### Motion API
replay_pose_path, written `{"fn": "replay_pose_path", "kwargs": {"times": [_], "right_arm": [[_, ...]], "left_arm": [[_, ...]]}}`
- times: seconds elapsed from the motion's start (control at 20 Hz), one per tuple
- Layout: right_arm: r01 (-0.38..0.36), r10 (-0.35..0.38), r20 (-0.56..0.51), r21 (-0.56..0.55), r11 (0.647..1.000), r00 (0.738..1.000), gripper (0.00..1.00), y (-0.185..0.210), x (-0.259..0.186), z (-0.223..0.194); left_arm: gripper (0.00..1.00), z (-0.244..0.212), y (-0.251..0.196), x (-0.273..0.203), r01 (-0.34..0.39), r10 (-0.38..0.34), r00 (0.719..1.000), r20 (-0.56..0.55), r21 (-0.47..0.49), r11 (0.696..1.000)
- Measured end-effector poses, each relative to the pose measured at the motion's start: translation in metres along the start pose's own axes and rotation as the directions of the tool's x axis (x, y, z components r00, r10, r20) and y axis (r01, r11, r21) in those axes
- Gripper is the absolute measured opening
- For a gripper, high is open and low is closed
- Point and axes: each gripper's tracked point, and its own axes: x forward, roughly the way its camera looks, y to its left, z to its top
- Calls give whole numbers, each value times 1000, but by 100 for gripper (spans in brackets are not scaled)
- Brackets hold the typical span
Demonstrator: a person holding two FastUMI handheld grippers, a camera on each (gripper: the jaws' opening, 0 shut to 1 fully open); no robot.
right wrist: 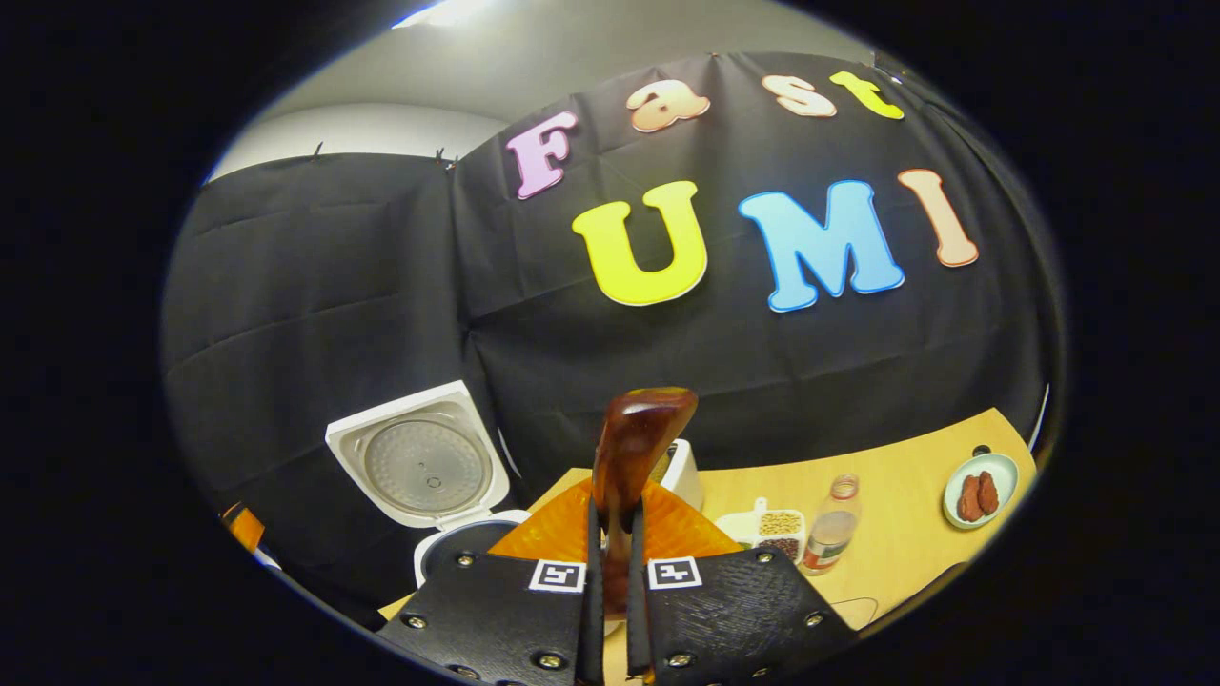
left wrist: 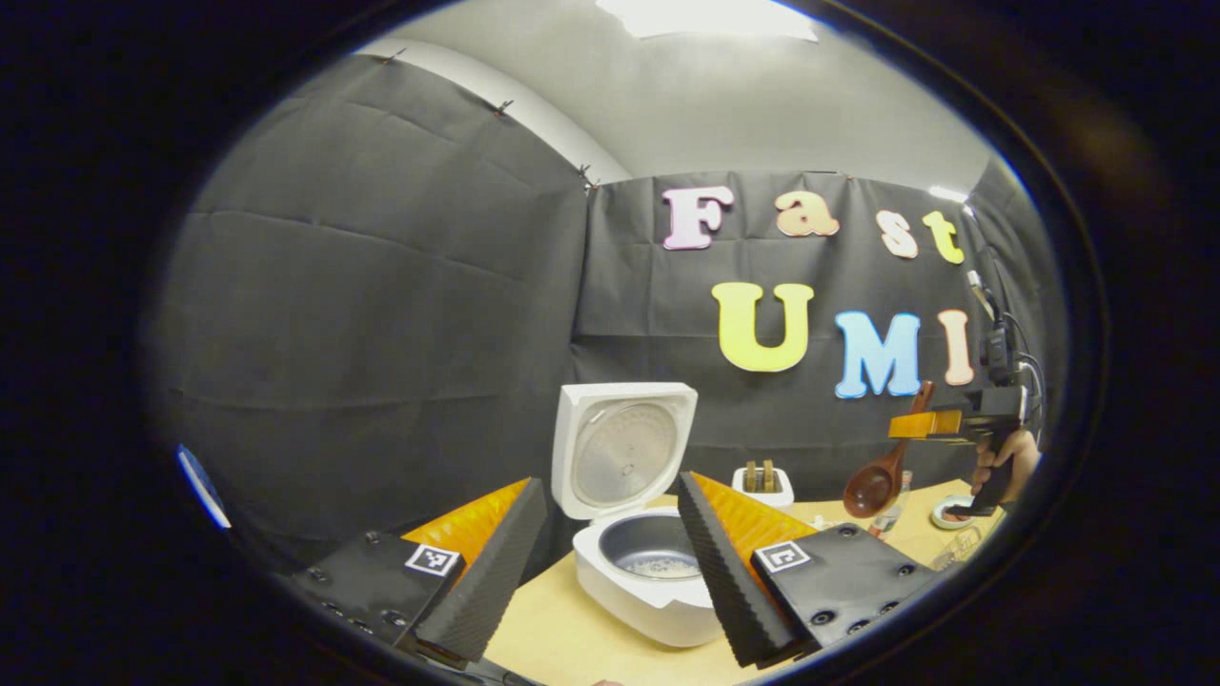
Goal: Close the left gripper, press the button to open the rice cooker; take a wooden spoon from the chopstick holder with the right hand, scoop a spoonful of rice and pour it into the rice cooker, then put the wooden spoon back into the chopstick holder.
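rice cooker (left wrist: 639,534) on the table (left wrist: 553,629), lid raised, some rice seen in the pot: pouring judged done. wooden spoon (right wrist: 629,457) pinched in right gripper (right wrist: 610,572), held aloft; return to chopstick holder (left wrist: 762,484) outstanding. left gripper (left wrist: 610,562) spread, empty.

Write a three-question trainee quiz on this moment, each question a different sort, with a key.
1. True or false: the rice cooker's lid stands open.
2. Which thing is the right gripper holding? A. wooden spoon B. glass bottle C. small dish
3. Fill in: the left gripper's jaws are ___ , with the cooker's inner pot seen between them.

Key: 1 true; 2 A, the jaws are shut on its handle; 3 open.
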Motion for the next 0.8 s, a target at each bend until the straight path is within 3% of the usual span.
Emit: {"fn": "replay_pose_path", "kwargs": {"times": [0.4, 0.8], "right_arm": [[150, -151, 51, 12, 989, 987, 10, -99, -55, 23], [304, -305, 52, 19, 952, 951, 10, -200, -107, 13]], "left_arm": [[99, 12, -73, 6, 95, -95, 995, 27, -1, 995], [99, 15, -132, 6, 163, -163, 986, 28, 3, 987]]}}
